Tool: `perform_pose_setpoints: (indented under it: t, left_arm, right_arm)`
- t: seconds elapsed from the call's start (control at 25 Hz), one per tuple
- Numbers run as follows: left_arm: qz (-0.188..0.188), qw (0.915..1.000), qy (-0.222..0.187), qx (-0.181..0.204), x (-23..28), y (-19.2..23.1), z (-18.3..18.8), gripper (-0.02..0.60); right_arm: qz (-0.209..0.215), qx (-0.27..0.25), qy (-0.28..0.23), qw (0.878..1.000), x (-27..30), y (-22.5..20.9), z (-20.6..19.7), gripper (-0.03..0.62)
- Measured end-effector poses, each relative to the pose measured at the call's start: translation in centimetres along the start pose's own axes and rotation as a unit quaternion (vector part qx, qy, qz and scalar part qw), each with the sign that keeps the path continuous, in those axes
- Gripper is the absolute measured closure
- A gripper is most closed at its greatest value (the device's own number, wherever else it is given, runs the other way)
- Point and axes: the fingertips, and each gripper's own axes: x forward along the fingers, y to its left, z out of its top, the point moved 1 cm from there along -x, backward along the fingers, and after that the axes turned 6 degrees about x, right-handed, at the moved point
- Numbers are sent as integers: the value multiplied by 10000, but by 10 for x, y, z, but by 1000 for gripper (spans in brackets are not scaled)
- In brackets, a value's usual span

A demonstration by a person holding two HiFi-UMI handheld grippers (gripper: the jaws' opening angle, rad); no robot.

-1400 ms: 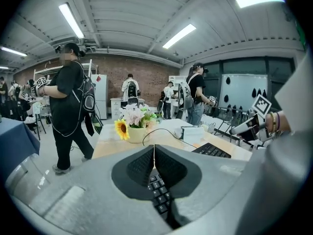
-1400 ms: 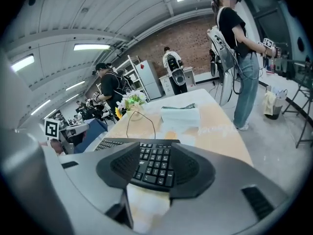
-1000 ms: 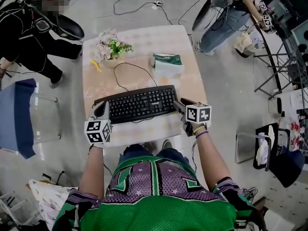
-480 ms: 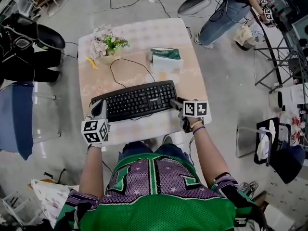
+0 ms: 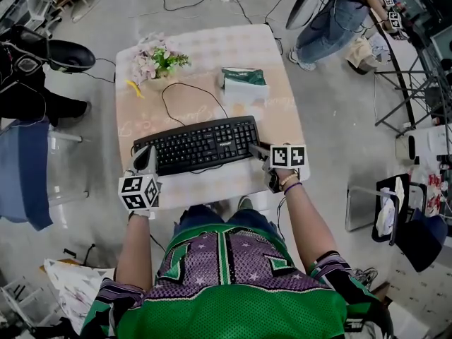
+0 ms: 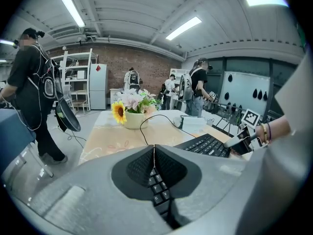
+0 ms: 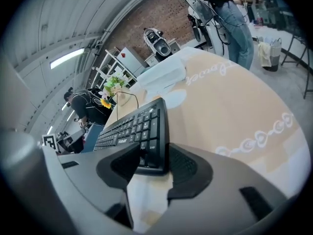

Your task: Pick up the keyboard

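The black keyboard [image 5: 198, 145] lies across the near half of the small beige table [image 5: 279, 122], its cable looping toward the back. My left gripper [image 5: 145, 162] is at the keyboard's left end. In the left gripper view [image 6: 154, 150] its pads meet tip to tip, shut, and the keys [image 6: 157, 187] show underneath them. My right gripper [image 5: 257, 150] is at the right end. In the right gripper view the keyboard's [image 7: 132, 126] near right corner fills the space between the jaws, and my right gripper [image 7: 149, 166] is shut on that corner with both pads against it.
A vase of flowers [image 5: 157, 61] stands at the table's back left. A green and white tissue pack [image 5: 244, 85] lies at the back right. A blue chair [image 5: 28, 162] stands to the left of the table. People stand at the far right [image 5: 332, 20] and far left [image 5: 28, 69].
My right gripper has come down and rolled slightly onto the keyboard's right end. The left gripper has kept still. The head camera has shifted a little.
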Motion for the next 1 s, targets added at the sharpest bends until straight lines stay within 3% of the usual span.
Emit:
perform_pose_setpoints:
  t: [0.64, 1.0]
  left_arm:
    - [-8, 9998, 41, 178, -11, -24, -6, 563]
    - [-337, 9991, 11, 269, -17, -62, -9, 554]
  right_arm:
    - [-23, -332, -48, 9994, -14, 9, 2, 453]
    - [44, -453, -131, 9989, -30, 22, 7, 461]
